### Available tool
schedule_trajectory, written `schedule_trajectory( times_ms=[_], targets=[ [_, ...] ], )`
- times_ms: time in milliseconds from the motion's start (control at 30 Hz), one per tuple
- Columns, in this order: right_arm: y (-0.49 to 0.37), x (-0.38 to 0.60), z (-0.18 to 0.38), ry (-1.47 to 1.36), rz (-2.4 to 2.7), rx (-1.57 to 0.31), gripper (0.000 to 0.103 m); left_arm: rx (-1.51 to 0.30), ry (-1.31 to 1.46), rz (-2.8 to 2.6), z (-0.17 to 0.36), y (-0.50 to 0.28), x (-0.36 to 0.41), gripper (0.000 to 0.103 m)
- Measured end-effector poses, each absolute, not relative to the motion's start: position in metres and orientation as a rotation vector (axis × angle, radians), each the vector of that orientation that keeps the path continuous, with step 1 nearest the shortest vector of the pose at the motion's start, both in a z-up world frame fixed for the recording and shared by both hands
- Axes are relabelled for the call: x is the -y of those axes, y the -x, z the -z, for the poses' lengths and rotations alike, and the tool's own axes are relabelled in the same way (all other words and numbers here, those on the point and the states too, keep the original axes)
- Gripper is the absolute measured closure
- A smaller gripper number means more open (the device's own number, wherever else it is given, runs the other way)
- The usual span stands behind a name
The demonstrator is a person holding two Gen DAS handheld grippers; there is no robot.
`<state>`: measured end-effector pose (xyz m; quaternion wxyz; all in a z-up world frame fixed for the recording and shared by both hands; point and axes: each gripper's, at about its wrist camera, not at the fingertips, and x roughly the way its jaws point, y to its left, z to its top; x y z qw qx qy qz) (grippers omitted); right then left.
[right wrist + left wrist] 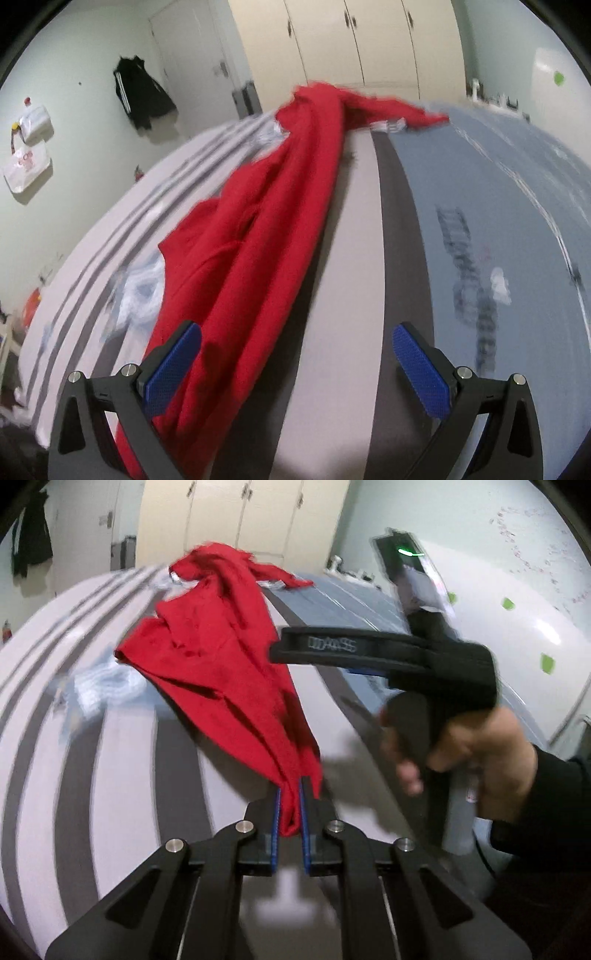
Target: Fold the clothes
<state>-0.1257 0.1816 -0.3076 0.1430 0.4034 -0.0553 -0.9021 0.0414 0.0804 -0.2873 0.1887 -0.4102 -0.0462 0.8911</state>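
A red garment (221,657) hangs stretched and bunched above the striped bed. My left gripper (290,812) is shut on one end of it, the cloth pinched between the blue pads. The garment's far end trails on the bed near the back. In the left wrist view my right gripper (280,646) is held in a hand to the right, its finger next to the cloth. In the right wrist view the right gripper (295,354) is open, blue pads (173,365) wide apart, with the red garment (273,229) passing beside the left pad, not held.
The bed (354,258) has a white and grey striped cover with a blue-grey printed cloth (498,221) on its right. A pale white-blue garment (142,291) lies left of the red one. Cream wardrobes (351,40) stand behind. A black jacket (142,96) hangs on the wall.
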Motion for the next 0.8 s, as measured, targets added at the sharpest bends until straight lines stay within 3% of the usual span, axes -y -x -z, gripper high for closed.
schedule_trajectory(
  times_ms=[100, 167, 233, 300, 600, 700, 767, 800],
  targets=[
    [0.068, -0.184, 0.314, -1.225, 2.572, 0.169, 0.001, 0.113, 1.139, -2.533, 0.280, -0.069, -0.077, 0.089],
    [0.053, -0.189, 0.315, -1.240, 2.580, 0.187, 0.001, 0.102, 1.135, -2.547, 0.276, -0.068, -0.065, 0.077],
    [0.049, -0.193, 0.316, -1.259, 2.585, 0.210, 0.001, 0.134, 1.138, -2.570, 0.274, -0.063, -0.046, 0.054],
    [0.051, -0.193, 0.317, -1.261, 2.591, 0.195, 0.001, 0.150, 1.135, -2.629, 0.274, -0.038, -0.023, 0.044],
    [0.065, -0.189, 0.345, -1.338, 2.520, 0.212, 0.008, 0.170, 1.159, -2.776, 0.294, 0.129, 0.065, 0.043],
    [0.060, -0.185, 0.347, -1.346, 2.493, 0.188, 0.008, 0.147, 1.181, -2.732, 0.301, 0.144, 0.070, 0.043],
    [0.057, -0.182, 0.347, -1.352, 2.475, 0.174, 0.008, 0.132, 1.196, -2.701, 0.305, 0.151, 0.072, 0.045],
    [0.054, -0.180, 0.346, -1.355, 2.465, 0.172, 0.008, 0.124, 1.203, -2.685, 0.307, 0.155, 0.073, 0.054]
  ],
)
